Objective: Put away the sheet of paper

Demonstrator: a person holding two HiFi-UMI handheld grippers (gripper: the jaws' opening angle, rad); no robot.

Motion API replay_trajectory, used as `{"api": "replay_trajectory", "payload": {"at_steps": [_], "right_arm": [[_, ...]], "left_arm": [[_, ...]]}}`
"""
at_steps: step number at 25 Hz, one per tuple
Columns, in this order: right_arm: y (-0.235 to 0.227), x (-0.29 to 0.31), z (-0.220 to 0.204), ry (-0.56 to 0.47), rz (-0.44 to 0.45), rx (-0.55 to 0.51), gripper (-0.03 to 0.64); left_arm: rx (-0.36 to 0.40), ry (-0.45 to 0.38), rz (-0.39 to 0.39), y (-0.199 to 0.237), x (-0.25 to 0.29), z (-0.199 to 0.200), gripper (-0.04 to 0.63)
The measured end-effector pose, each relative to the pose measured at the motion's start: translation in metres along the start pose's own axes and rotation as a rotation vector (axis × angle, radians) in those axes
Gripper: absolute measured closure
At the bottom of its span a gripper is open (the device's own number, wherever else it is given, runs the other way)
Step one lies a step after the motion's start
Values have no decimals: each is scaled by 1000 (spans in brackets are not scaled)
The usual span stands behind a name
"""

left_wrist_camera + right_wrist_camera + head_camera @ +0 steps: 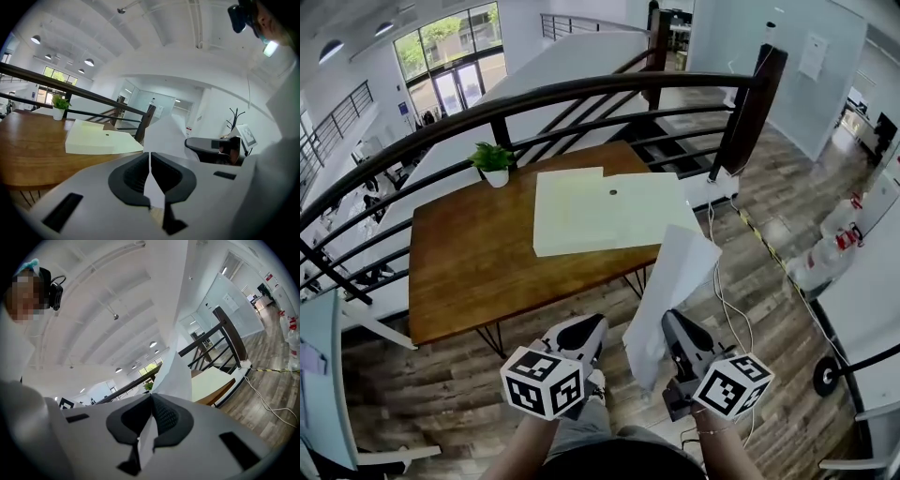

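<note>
A white sheet of paper (670, 291) hangs upright off the table's front right corner, and my right gripper (670, 321) is shut on its lower edge. In the right gripper view the sheet (176, 348) rises straight out of the closed jaws of that gripper (151, 399). My left gripper (592, 326) sits just left of the sheet, apart from it, with its jaws closed to a thin slit on nothing. Its own view shows the sheet (164, 133) beyond the jaws of the left gripper (150, 157). A pale yellow folder (591, 211) lies flat on the wooden table (478, 272).
A small potted plant (494, 162) stands at the table's back left. A dark metal railing (581, 94) runs behind the table, with a stairwell beyond. A white cable (722, 291) trails over the wooden floor on the right. The person's legs are below the grippers.
</note>
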State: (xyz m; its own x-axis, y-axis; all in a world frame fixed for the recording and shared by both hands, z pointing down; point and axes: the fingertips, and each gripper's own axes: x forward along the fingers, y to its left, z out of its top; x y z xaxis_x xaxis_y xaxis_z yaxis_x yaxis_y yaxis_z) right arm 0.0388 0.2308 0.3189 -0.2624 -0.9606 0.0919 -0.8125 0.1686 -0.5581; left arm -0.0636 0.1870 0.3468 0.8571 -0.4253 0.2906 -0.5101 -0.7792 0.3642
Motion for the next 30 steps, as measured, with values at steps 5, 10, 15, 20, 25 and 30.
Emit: {"api": "replay_trajectory", "payload": {"at_steps": [5,10,15,20,25,30], "right_arm": [[-14,57,27,-18,-24,-3,588],[-26,107,43,-26,-44,-8,588],[-34,143,54,-25,-50,-16,588],[-40,163,60,-22,-51,-15,588],[-47,186,70,-1,-22,-32,588],[-57,215,92,12,17,-31,588]], "left_arm": [[-7,13,-28,43,32,32,569],[-1,-3,-39,84,58,66,569],[-20,-7,-13,124,77,85,569],[-28,-11,-2,147,89,96,569],[-45,-3,10,161,104,100,569],[-52,-1,15,172,124,113,569]]}}
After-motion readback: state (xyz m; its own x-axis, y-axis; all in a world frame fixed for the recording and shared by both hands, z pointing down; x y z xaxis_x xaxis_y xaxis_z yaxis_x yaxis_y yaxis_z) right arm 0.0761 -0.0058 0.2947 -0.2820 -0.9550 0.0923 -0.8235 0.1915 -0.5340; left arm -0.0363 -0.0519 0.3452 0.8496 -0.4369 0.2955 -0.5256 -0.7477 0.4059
